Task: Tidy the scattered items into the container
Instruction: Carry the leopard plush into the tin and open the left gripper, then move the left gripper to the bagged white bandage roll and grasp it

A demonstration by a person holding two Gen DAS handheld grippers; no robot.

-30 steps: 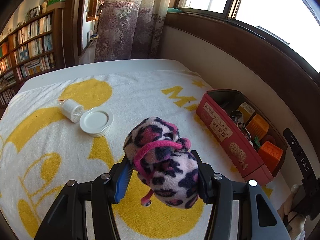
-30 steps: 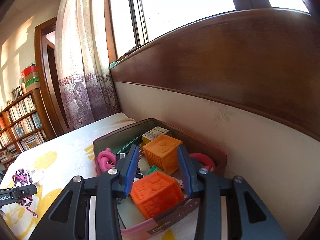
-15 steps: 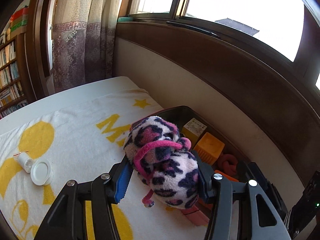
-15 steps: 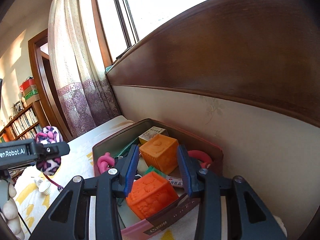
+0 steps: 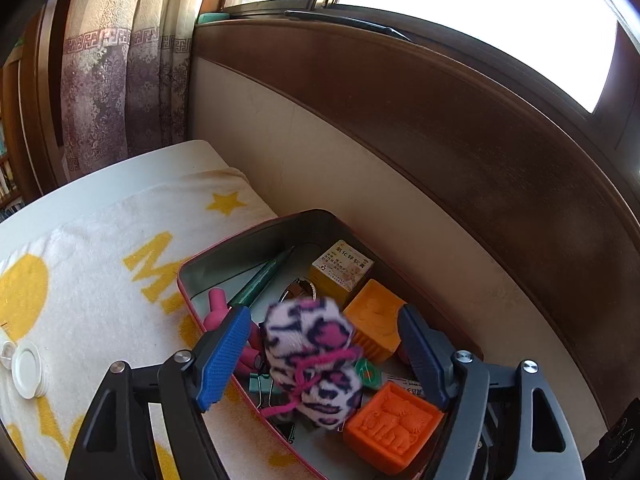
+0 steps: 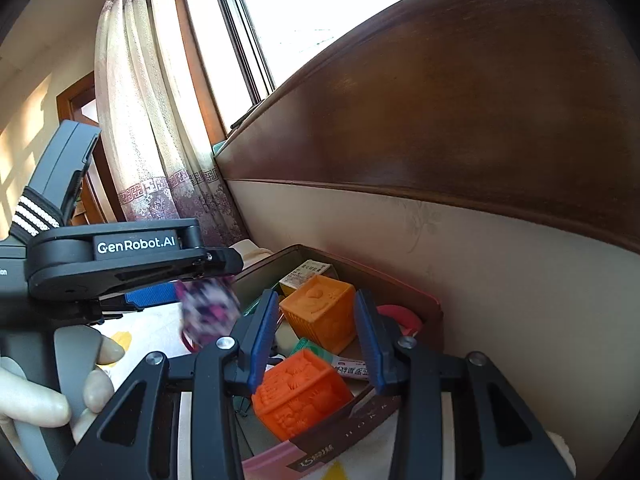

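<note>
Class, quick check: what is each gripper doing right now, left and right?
Left gripper: jaws opening, leopard-print pouch loose between them, above the box.
Right gripper: jaws open, holding nothing.

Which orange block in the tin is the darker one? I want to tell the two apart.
The darker orange block lies at the near end of the tin, with animal figures in relief on top. The paler, yellower block sits farther in, beside the yellow carton.

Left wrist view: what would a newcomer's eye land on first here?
The leopard-print pouch, blurred, sits between the left gripper's opening jaws with gaps on both sides, right above the pink-rimmed container. Below it lie two orange blocks, a yellow box and a green pen. Off left on the yellow-and-white towel lies a white lid.
</note>
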